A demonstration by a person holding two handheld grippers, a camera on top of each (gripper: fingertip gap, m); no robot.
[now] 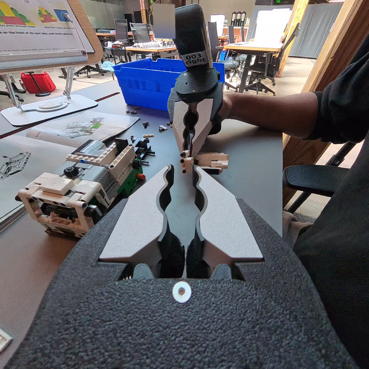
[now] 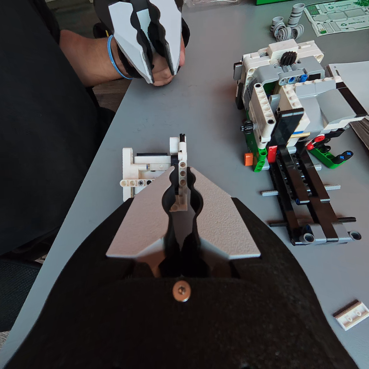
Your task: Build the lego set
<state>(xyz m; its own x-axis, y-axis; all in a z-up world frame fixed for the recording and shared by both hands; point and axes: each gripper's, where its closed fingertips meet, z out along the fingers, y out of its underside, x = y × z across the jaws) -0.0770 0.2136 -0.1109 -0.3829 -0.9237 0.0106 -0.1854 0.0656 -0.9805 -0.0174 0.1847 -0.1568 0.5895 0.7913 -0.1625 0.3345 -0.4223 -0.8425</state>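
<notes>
A small white lego subassembly (image 2: pixel 147 161) lies on the grey table (image 2: pixel 199 103) near its edge. My right gripper (image 2: pixel 182 168) is shut on the white holed beam (image 2: pixel 182 175) at its right end. In the left wrist view the right gripper (image 1: pixel 188 152) comes down from above onto the subassembly (image 1: pixel 211 159). My left gripper (image 1: pixel 183 169) is open and empty, its tips just short of the piece. It also shows at the top of the right wrist view (image 2: pixel 160 76), apart from the piece. The partly built white, grey and green truck (image 1: pixel 79 179) (image 2: pixel 289 99) stands beside them.
A blue bin (image 1: pixel 151 83) stands at the back, with an open instruction booklet (image 1: pixel 79 127), a tablet on a stand (image 1: pixel 40 30) and loose small parts (image 1: pixel 147 135). Grey wheels (image 2: pixel 287 28), a sticker sheet (image 2: pixel 339 18) and a white plate (image 2: pixel 351 317) lie around the truck. Some 9 cm of space lies between my two pairs of fingers. The white plate (image 2: pixel 351 317) sits 15 cm or so from the ends of my right fingers.
</notes>
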